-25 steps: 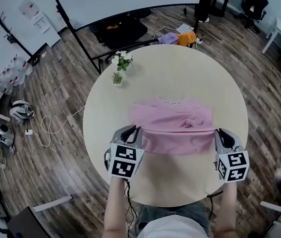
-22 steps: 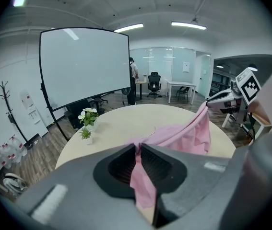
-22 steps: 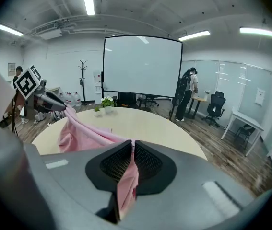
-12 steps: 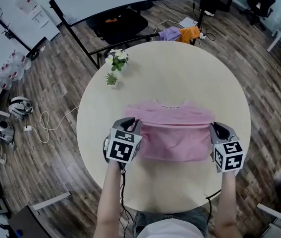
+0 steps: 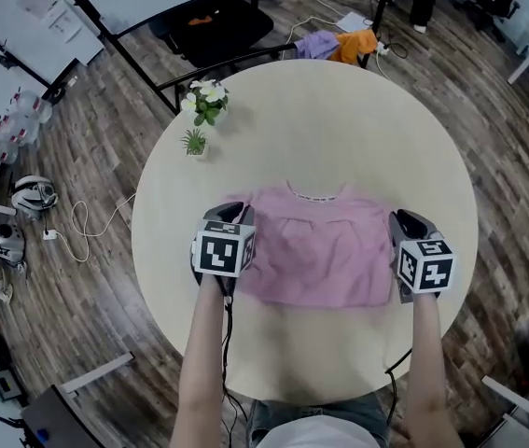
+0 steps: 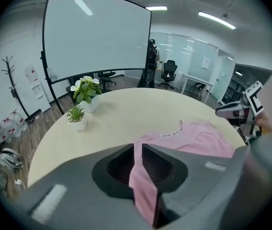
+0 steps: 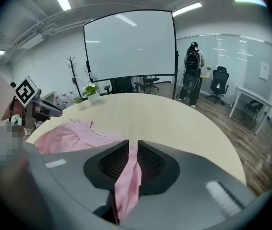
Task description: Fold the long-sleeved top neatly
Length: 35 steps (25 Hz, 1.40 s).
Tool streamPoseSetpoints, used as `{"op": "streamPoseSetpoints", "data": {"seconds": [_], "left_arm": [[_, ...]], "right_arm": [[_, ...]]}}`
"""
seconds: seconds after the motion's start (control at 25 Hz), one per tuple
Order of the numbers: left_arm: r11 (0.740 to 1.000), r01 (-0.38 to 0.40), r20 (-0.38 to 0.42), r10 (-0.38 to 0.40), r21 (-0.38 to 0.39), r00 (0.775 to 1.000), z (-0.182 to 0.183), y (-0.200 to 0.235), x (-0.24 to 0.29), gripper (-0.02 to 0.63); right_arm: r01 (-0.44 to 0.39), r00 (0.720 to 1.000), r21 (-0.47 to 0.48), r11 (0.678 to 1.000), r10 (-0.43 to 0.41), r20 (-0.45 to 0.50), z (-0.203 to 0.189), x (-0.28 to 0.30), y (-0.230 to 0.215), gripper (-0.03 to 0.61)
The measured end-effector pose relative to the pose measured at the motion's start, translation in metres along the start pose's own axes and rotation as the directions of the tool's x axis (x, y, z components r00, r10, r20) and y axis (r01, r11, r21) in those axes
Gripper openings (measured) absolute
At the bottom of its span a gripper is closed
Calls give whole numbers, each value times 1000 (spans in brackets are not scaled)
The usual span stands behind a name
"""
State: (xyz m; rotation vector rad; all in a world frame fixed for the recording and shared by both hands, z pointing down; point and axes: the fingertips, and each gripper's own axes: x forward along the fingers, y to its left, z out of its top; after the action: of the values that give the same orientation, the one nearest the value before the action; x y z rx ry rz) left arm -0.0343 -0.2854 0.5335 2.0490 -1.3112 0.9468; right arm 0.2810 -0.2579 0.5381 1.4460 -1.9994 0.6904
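The pink long-sleeved top (image 5: 320, 245) lies folded on the round table (image 5: 339, 110), its collar at the far edge. My left gripper (image 5: 238, 213) is at the top's left edge and my right gripper (image 5: 402, 220) at its right edge, both low over the table. In the left gripper view a strip of the pink top (image 6: 198, 138) runs between the narrow jaws of the left gripper (image 6: 137, 145). In the right gripper view the pink top (image 7: 73, 131) likewise sits between the jaws of the right gripper (image 7: 133, 143). Both pairs of jaws have just been opening, with cloth still between them.
A pot of white flowers (image 5: 206, 101) and a small green plant (image 5: 194, 141) stand at the table's far left. Purple and orange clothes (image 5: 334, 45) lie on the floor beyond the table. A projection screen frame and office chairs stand farther off.
Both grippers have moved away from me and down, carrying the top's near edge over its body. The raised fold now lies flat on the table near the collar.
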Motion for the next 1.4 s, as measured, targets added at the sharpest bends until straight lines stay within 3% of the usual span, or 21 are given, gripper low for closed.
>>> {"op": "streamPoseSetpoints", "data": {"seconds": [0.32, 0.56, 0.76, 0.96, 1.16, 1.4], "left_arm": [[1000, -23, -16, 23, -3, 1000, -12, 7, 0, 167], [1000, -13, 41, 12, 10, 999, -8, -20, -24, 169], [998, 23, 98, -29, 64, 995, -2, -67, -41, 170], [987, 112, 141, -128, 116, 982, 1, -135, -46, 175], [959, 193, 114, -219, 206, 969, -14, -211, -41, 176], [939, 207, 90, -239, 275, 967, -41, -275, -22, 178]], "right_arm": [[19, 998, -35, 999, -21, -53, -24, 4, -15, 121], [29, 999, -49, 998, -32, -43, -24, -7, -28, 135], [37, 999, -59, 998, -38, -24, -19, -14, -31, 152], [34, 999, -68, 997, -35, -21, -18, -18, -31, 156], [33, 999, -67, 997, -35, -34, -23, -17, -32, 167], [22, 998, -42, 999, -24, -50, -30, -7, -28, 210]]}}
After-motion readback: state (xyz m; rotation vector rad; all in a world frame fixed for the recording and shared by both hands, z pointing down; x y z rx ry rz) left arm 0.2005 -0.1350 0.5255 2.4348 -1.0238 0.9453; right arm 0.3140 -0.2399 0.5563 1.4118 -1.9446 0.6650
